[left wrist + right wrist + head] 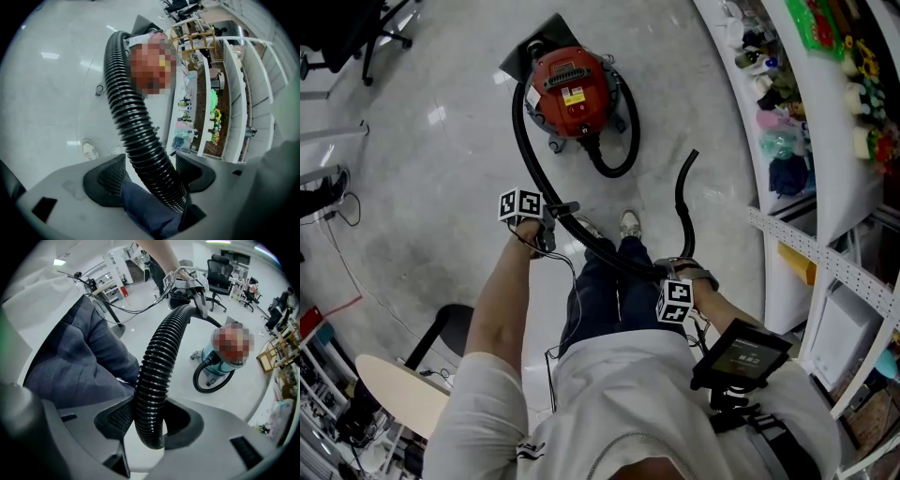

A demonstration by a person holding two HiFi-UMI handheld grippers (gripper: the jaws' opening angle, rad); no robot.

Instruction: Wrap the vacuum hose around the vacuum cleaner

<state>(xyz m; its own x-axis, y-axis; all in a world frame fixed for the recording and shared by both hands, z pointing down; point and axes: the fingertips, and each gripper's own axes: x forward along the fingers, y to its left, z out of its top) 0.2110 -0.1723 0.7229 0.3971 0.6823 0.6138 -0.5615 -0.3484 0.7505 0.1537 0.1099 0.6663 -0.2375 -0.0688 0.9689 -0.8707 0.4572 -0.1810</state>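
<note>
The red vacuum cleaner stands on the floor ahead of me. Its black ribbed hose curves from the machine's left side down to my left gripper, crosses my legs to my right gripper, and its free end rises beyond. In the left gripper view the hose runs between the jaws of the left gripper, which stand open with a gap beside it. In the right gripper view the right gripper is shut on the hose. The vacuum shows behind.
White shelves full of small goods line the right side. An office chair base is at the far left, and a round pale seat near my left hip. My shoes stand just below the hose.
</note>
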